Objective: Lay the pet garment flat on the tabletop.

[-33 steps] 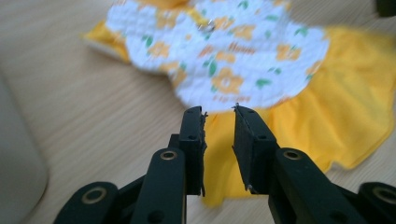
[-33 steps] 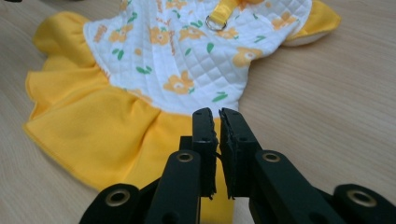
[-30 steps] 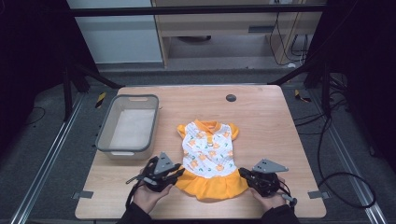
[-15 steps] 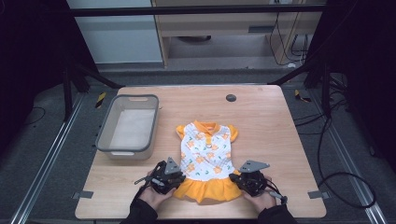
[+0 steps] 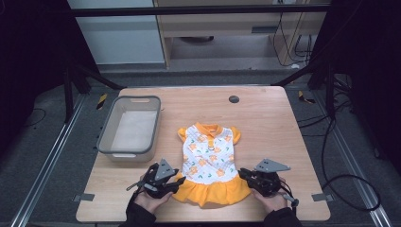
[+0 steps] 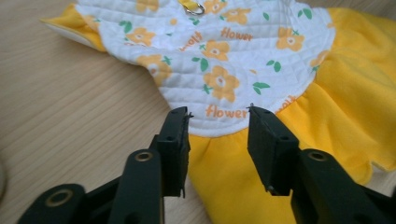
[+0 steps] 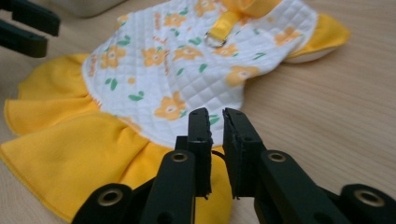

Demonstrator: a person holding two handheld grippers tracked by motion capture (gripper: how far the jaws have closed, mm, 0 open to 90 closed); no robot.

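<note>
Both grippers had closed in on the dress; left gripper gaped at its skirt, right gripper stood slightly parted.

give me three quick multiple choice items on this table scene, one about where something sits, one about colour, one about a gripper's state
1. Where is the grey bin relative to the dress?
A. to its left
B. to its right
C. on top of it

2. What colour is the skirt of the dress?
A. blue
B. orange-yellow
C. green

3. How do the jaws of the left gripper stand?
A. clamped on the collar
B. shut on the bin
C. open at the dress's waist edge

Answers: 1 A, the high view shows the bin left of the dress on the table. 2 B, the ruffled skirt is orange-yellow below the white flowered top. 3 C, the left gripper view shows a clear gap between the jaws, with fabric visible through it.
</note>
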